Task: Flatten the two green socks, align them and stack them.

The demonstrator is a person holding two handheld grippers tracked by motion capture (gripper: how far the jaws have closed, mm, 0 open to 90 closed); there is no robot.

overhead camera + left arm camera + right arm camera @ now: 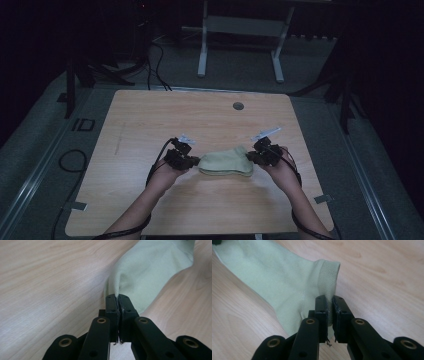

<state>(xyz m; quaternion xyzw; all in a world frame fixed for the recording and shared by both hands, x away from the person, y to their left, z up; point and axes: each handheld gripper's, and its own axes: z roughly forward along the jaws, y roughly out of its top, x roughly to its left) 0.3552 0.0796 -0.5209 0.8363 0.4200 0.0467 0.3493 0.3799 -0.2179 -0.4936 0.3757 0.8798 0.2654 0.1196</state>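
While the pale green sock [226,163] lies stretched near the middle of the wooden counter [150,120], the left gripper [117,298] is clamped tight on its toe end and the right gripper [329,300] pinches its ribbed cuff. Bare wood surrounds it on every side, the near edge closest. No readable writing shows on sock or counter.

Pale green sock [227,162] lies flat mid-table; both ends pinched.

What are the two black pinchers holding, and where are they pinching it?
A pale green sock: the left gripper pinches its toe end, the right gripper its ribbed cuff.
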